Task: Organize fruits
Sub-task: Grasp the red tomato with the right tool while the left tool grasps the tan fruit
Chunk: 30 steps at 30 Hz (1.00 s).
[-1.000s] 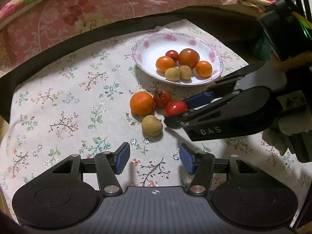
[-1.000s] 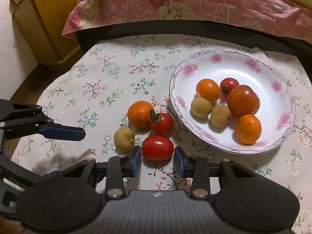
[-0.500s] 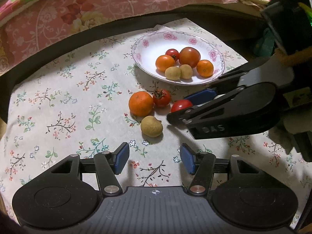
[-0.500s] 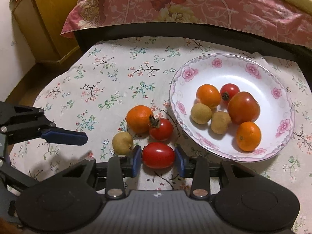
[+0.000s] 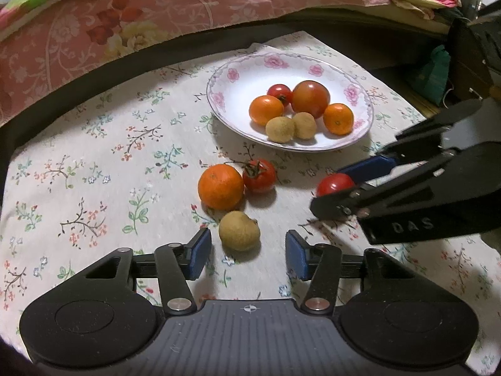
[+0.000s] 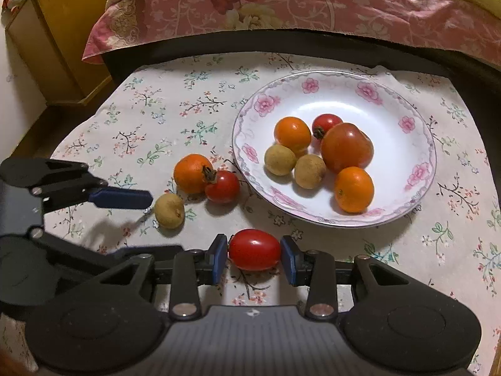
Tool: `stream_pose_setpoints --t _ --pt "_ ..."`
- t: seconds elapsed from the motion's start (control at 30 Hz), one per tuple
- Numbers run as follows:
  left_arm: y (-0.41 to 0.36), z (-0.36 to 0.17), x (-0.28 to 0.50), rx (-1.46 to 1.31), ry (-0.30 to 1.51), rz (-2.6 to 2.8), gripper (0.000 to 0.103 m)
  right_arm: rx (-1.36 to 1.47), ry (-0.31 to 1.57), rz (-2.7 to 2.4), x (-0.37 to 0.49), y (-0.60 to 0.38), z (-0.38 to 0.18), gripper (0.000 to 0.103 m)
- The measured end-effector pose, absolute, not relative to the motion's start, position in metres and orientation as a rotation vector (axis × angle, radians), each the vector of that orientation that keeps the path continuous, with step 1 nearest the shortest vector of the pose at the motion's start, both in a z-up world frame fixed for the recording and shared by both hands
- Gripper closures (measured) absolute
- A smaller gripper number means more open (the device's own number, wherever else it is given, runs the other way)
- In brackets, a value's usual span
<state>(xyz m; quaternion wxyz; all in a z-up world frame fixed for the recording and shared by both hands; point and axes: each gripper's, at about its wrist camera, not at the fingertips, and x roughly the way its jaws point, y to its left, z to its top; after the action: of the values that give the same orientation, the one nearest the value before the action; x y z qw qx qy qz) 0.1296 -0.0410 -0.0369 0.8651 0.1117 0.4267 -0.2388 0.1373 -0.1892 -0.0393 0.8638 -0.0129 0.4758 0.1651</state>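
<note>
On your worktop [image 6: 150,119], the cloth from 9 to 11 o'clock of the plate [image 6: 419,188] lies bare, so a claw can pass there. At the plate's 8 o'clock an orange [image 6: 192,173], a stemmed tomato [image 6: 223,186] and a tan fruit [image 6: 169,210] crowd together. Six fruits fill the plate's middle; its far rim stays free.

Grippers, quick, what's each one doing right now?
Left gripper: open, jaws just closing in around the longan, pads not touching it.
Right gripper: shut on the oval tomato.
</note>
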Motion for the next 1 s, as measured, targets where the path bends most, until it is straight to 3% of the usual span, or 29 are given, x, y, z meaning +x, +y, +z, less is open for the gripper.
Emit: stream_pose_setpoints --t 0.2,0.33,1.0 --pt "-0.041 -0.04 0.134 0.228 0.889 -0.485 0.054 -0.024 1.01 0.346 0.136 -0.191 -0.041 0.066" --pt "-0.04 -0.038 0.135 0.211 0.885 -0.488 0.066 -0.031 1.011 0.348 0.137 -0.19 -0.041 0.066" --pt "-0.028 -0.043 0.106 0.251 0.927 -0.549 0.064 -0.102 1.025 0.407 0.122 -0.18 -0.042 0.066"
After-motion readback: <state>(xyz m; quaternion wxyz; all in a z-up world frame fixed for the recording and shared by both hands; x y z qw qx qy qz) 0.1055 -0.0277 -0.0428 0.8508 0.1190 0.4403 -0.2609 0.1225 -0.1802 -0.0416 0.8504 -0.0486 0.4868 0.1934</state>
